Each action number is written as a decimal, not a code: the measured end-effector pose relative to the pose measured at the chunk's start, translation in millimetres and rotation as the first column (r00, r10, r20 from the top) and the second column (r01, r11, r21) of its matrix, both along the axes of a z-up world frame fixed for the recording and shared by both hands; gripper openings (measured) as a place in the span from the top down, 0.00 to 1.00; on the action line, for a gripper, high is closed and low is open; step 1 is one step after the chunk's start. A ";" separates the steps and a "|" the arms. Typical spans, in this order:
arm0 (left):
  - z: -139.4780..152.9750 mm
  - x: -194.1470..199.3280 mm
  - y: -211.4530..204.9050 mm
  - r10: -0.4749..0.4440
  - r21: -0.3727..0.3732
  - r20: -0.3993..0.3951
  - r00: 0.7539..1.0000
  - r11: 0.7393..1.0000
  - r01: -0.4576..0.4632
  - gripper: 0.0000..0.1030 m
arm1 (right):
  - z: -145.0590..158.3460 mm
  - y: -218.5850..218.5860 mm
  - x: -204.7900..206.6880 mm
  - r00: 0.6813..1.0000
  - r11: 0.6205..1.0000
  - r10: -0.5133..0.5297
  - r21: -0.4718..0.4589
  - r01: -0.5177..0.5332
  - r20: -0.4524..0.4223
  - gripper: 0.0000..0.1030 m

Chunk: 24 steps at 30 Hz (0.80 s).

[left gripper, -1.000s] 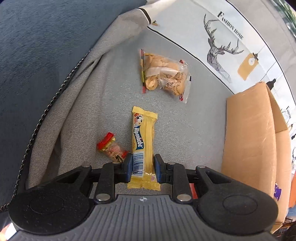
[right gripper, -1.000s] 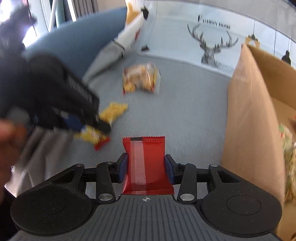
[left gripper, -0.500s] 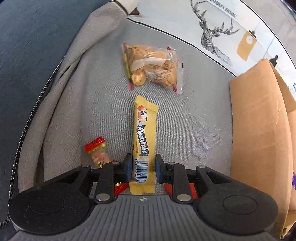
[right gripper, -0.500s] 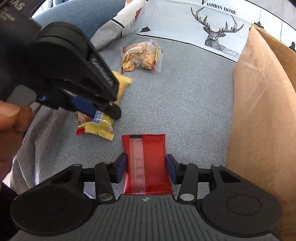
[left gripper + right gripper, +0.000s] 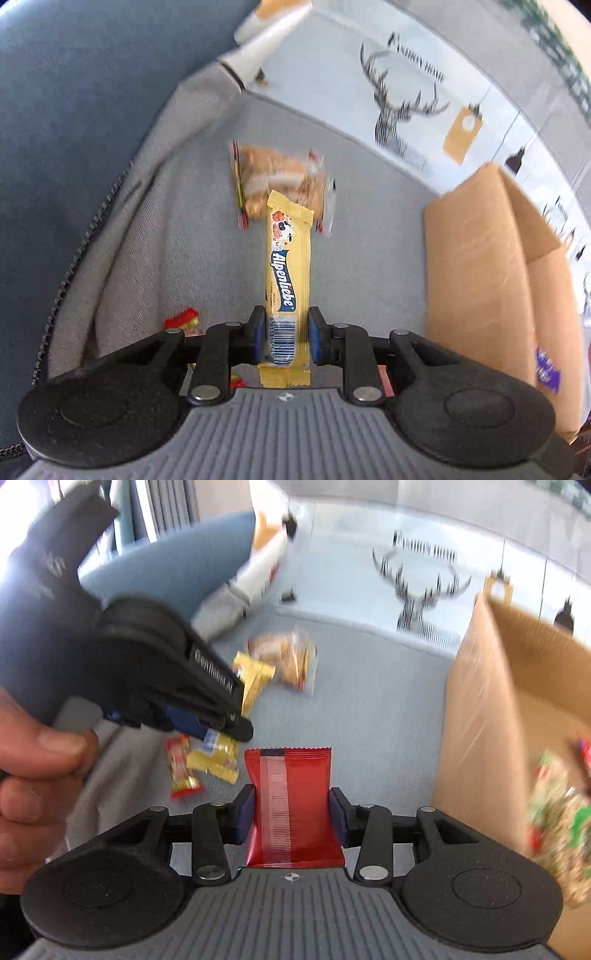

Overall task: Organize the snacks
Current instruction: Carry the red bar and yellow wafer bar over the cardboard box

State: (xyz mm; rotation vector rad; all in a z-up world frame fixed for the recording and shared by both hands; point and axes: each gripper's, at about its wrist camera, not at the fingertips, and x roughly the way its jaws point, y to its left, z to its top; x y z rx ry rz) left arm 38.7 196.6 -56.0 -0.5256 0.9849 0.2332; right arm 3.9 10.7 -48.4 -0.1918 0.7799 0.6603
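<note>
Below me stretches a grey fabric seat [image 5: 177, 236], a weave-textured cushion bounded on the left by a blue upholstered side [image 5: 74, 110] and at the back by a white deer-print cloth [image 5: 332, 96]. On it lies a clear bag of biscuits [image 5: 280, 181], far from me. A small red-ended candy [image 5: 183, 771] lies nearer, on the left. An open cardboard box [image 5: 476, 273] stands on the seat's right part.

your left gripper [image 5: 283, 334] clamped on yellow Alpenliebe bar [image 5: 286, 273], your right gripper [image 5: 291, 814] clamped on red packet [image 5: 291, 805], your left hand [image 5: 33, 775] gripping the handle left of red packet
</note>
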 end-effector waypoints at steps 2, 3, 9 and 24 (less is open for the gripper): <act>9.4 -3.6 2.1 0.020 0.000 0.024 0.999 1.000 -0.020 0.76 | 11.7 -5.9 -5.1 0.998 1.000 0.005 0.018 -0.006 0.057 0.57; 12.4 -4.5 1.9 0.026 0.000 0.034 0.999 1.000 -0.026 0.76 | 16.6 -9.7 -6.7 0.997 1.000 0.005 0.030 -0.007 0.080 0.57; 33.5 -8.7 -6.1 0.027 0.013 0.070 0.997 1.000 -0.028 0.76 | 48.3 -37.1 -7.3 0.983 0.993 -0.024 0.121 0.003 0.181 0.57; 59.9 -6.8 -30.8 0.036 0.010 0.162 0.986 0.999 -0.039 0.75 | 84.0 -149.3 25.8 0.927 0.969 -0.203 0.200 0.144 0.315 0.57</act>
